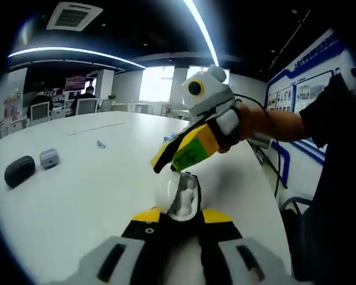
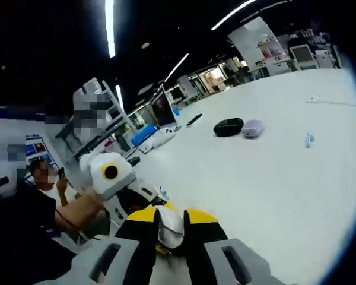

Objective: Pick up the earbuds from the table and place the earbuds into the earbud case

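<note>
My left gripper (image 1: pixel 183 215) is shut on a small white earbud case (image 1: pixel 185 199), which stands open with white earbuds inside and its lid (image 1: pixel 165 189) tipped to the left. The right gripper (image 1: pixel 160 164), held by a hand, points down at the lid from the upper right. In the right gripper view a rounded white piece (image 2: pixel 169 227) sits between my right gripper's (image 2: pixel 172 218) yellow-tipped jaws. I cannot tell whether it is the lid or an earbud, nor whether the jaws press on it. The left gripper (image 2: pixel 111 173) comes in from the left.
On the white table (image 1: pixel 89 202) lie a dark oval case (image 1: pixel 19 170), a grey case (image 1: pixel 49 158) and a small pale item (image 1: pixel 101 143) farther back. The same dark case (image 2: pixel 228 127), grey case (image 2: pixel 252 128) and item (image 2: pixel 308 140) show in the right gripper view. Chairs and people sit beyond the far edge.
</note>
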The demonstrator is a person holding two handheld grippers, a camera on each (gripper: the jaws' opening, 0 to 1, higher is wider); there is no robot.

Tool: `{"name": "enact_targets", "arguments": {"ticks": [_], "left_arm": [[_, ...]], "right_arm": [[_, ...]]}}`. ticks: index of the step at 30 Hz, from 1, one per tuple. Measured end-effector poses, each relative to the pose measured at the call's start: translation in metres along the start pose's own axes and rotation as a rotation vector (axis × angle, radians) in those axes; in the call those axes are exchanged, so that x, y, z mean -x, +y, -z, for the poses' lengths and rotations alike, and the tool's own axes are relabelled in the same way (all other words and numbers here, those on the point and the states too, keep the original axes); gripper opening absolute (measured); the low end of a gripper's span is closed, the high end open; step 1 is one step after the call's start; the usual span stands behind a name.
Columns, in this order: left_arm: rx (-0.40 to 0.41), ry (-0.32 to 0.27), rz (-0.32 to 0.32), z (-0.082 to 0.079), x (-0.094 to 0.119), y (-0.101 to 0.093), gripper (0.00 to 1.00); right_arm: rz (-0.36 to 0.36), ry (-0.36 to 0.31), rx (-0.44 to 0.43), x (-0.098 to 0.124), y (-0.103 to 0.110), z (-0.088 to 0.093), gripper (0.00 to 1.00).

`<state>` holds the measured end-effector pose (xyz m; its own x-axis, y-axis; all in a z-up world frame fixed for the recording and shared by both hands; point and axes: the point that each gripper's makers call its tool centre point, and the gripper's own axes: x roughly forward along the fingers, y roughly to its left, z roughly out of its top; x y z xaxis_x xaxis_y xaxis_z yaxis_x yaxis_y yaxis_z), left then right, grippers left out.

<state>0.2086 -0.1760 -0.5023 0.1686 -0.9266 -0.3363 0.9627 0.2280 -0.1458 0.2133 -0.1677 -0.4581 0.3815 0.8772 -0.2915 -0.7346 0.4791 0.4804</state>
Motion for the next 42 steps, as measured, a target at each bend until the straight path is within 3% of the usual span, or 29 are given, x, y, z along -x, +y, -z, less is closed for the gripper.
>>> {"name": "enact_targets", "arguments": {"ticks": [1,2,3,11,14,18,23,29,34,42], "left_arm": [[0.007,-0.003,0.0,0.0,0.0,0.0,0.24],[0.002,0.001,0.002,0.0,-0.001,0.0,0.24],[0.004,0.003,0.002,0.0,-0.001,0.0,0.24],[0.001,0.004,0.007,0.0,-0.001,-0.001,0.24],[0.001,0.003,0.009,0.0,-0.002,-0.001,0.24],[-0.002,0.005,0.018,0.0,-0.001,-0.002,0.24],[-0.003,0.009,0.028,0.0,-0.001,-0.002,0.24],[0.007,0.005,0.06,0.0,0.001,-0.004,0.24],[0.014,0.008,0.077,0.001,0.001,-0.005,0.24],[0.043,-0.002,0.079,0.001,0.003,-0.005,0.25]], "right_arm": [[0.006,0.03,0.058,0.002,0.002,0.007,0.07],[0.025,-0.032,0.099,-0.001,0.002,-0.001,0.08],[0.032,-0.006,0.133,0.002,0.0,0.004,0.08],[0.047,-0.041,0.146,0.007,-0.001,0.01,0.16],[0.047,-0.016,0.277,0.01,-0.004,0.018,0.24],[0.04,0.04,0.362,0.012,-0.005,0.028,0.39],[0.028,0.089,0.411,0.009,-0.013,0.033,0.36],[-0.055,0.149,0.434,0.002,-0.011,0.039,0.25],[-0.082,0.15,0.429,0.001,-0.009,0.04,0.24],[-0.1,0.095,0.435,0.009,-0.003,0.044,0.2]]}}
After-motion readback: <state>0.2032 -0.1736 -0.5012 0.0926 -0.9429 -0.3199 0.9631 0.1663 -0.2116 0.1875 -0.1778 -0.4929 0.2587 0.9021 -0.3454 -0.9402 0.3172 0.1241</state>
